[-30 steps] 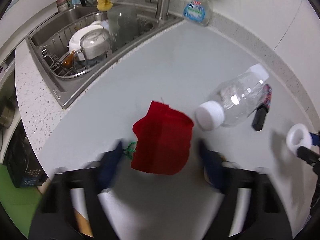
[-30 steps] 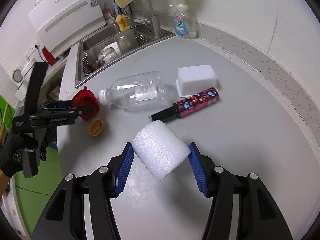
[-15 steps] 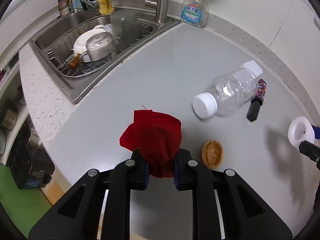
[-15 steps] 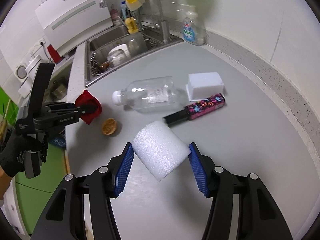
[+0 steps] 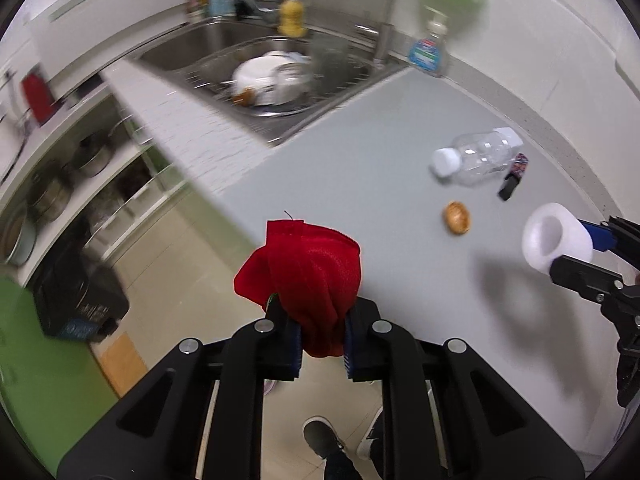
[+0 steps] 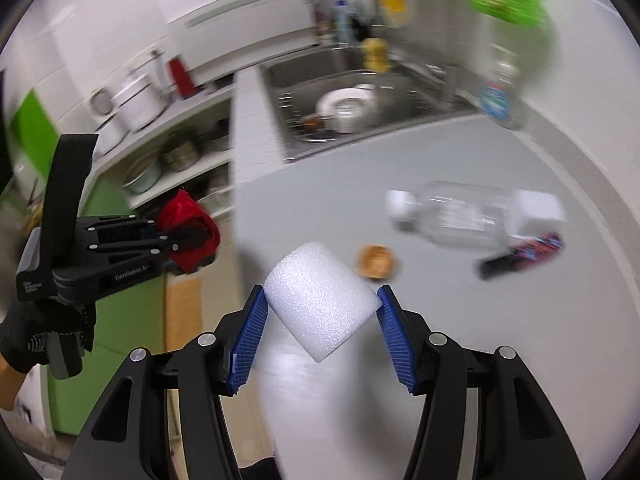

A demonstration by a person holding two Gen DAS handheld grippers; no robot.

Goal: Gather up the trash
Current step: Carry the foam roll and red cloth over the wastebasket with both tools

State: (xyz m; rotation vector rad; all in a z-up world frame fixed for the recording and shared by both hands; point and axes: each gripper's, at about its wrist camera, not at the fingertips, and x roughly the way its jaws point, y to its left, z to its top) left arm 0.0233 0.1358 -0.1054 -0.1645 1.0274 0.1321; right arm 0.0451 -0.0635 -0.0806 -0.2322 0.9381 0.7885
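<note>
My left gripper is shut on a crumpled red cloth and holds it in the air at the counter's front edge, over the floor; it also shows in the right wrist view. My right gripper is shut on a white foam cylinder, held above the grey counter; it shows in the left wrist view. On the counter lie a clear plastic bottle, a brown nut shell and a patterned black-ended stick.
A steel sink with dishes sits at the back left, a soap dispenser beside the tap. A white box lies behind the bottle. Open shelves with pots stand left of the counter. A shoe shows on the floor.
Both grippers have pulled back and up from the counter, the left one out past the front edge with the red cloth. The counter items look smaller and farther away.
</note>
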